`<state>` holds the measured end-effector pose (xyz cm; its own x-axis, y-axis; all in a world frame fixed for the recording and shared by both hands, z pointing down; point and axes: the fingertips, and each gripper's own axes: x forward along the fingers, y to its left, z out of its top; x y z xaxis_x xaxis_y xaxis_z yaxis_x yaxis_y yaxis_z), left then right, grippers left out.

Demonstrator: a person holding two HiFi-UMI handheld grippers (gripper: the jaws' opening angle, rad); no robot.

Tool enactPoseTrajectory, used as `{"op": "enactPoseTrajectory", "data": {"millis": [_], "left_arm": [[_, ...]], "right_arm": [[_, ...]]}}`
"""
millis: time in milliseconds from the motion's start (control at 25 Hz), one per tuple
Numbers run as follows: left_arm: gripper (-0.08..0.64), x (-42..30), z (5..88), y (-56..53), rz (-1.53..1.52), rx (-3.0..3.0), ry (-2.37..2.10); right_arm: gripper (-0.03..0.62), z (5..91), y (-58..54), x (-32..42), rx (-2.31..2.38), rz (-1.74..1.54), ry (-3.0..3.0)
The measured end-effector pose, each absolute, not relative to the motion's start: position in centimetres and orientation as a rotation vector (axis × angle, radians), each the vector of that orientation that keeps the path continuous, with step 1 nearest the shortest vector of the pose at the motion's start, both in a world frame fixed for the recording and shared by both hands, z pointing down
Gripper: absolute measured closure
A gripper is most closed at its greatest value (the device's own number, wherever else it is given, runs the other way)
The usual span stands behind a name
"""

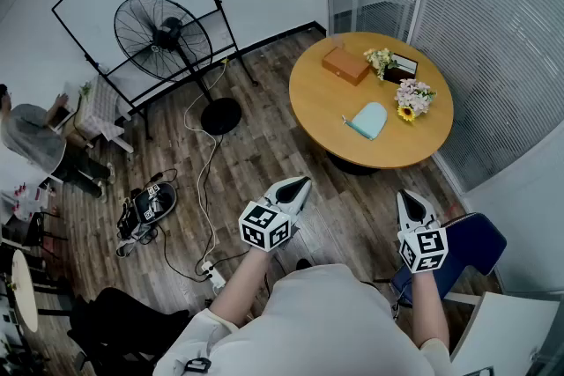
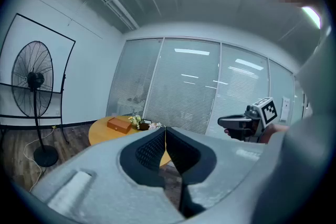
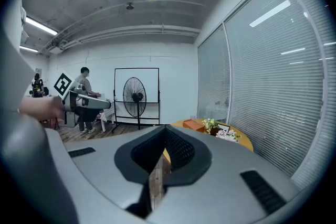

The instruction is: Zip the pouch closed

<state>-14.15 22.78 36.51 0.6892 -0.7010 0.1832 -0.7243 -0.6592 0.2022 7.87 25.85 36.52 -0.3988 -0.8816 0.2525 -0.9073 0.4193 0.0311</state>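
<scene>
Your left claw (image 1: 298, 187) and right claw (image 1: 408, 201) are both pressed together and hold nothing. The pale blue pouch (image 1: 368, 119) lies well apart from them on the round bench (image 1: 322, 106).

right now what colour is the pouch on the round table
The pouch is pale mint blue; the head view shows it best.

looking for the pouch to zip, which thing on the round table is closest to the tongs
The flat light-blue pouch, alone on the near side; the brown box and flower bunches sit farther back.
</scene>
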Motion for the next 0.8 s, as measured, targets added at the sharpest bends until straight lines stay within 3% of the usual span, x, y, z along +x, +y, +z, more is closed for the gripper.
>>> {"op": "enactPoseTrajectory", "data": {"millis": [800], "left_arm": [[0.54,-14.6,36.8,23.8,0.133,2.639,-1.129]], "right_arm": [[0.588,36.9,26.7,7.1,1.581,0.215,-2.477]]}}
